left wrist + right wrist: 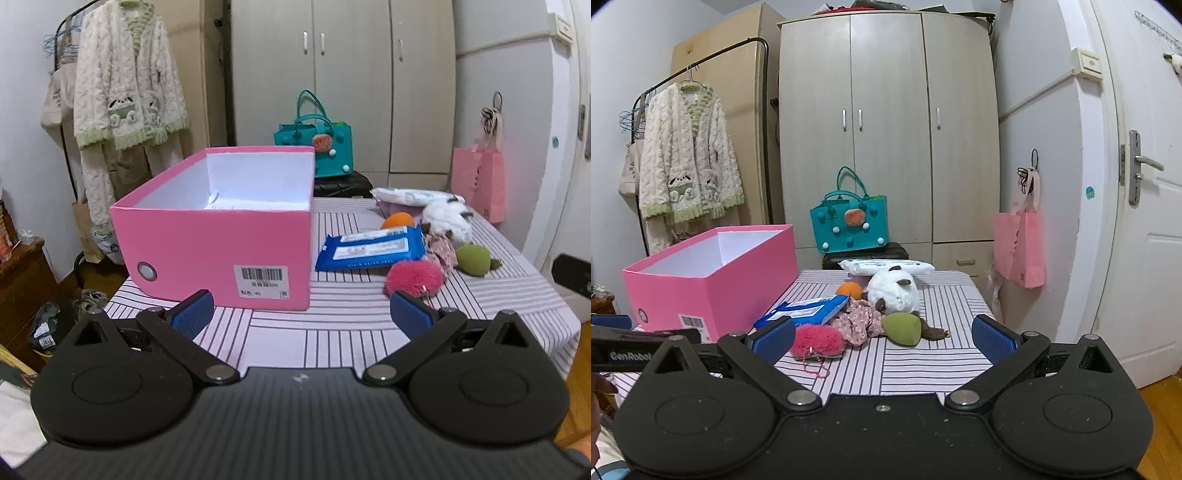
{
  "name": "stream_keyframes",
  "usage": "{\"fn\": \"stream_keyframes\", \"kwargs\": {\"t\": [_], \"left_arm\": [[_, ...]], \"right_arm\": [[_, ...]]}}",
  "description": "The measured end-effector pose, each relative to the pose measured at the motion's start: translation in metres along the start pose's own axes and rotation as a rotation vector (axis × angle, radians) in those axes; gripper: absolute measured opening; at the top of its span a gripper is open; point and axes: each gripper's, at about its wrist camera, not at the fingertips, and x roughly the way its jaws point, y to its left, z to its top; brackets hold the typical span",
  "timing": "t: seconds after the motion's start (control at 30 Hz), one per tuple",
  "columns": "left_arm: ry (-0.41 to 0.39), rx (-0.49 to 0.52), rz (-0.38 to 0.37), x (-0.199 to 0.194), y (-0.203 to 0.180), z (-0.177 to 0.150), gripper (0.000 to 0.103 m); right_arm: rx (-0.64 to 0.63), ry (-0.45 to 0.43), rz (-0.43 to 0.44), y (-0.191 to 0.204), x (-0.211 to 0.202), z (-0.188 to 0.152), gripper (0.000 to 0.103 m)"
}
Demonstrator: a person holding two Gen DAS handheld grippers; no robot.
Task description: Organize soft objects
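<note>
An open pink box [218,251] stands on the left of the striped table; it also shows in the right wrist view [713,284]. Right of it lie soft things: a pink fluffy pompom [818,341], a green plush [903,328], a floral scrunchie [858,325], a white plush toy [894,290], an orange ball [849,290] and a blue wipes pack [809,310]. My left gripper [301,314] is open and empty in front of the box. My right gripper [884,338] is open and empty, just short of the pile.
A white wipes pack [884,266] lies at the table's far edge. A teal bag [849,221] sits on a black case behind the table, before a wardrobe. A pink bag [1019,247] hangs at right. A clothes rack [687,155] stands at left.
</note>
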Motion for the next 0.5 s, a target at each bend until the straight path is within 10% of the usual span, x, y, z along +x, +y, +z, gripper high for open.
{"fn": "stream_keyframes", "kwargs": {"t": [0.5], "left_arm": [[0.001, 0.014, -0.005, -0.0012, -0.0061, -0.0051, 0.103]], "right_arm": [[-0.015, 0.012, -0.050, -0.0020, 0.0066, -0.0051, 0.103]]}}
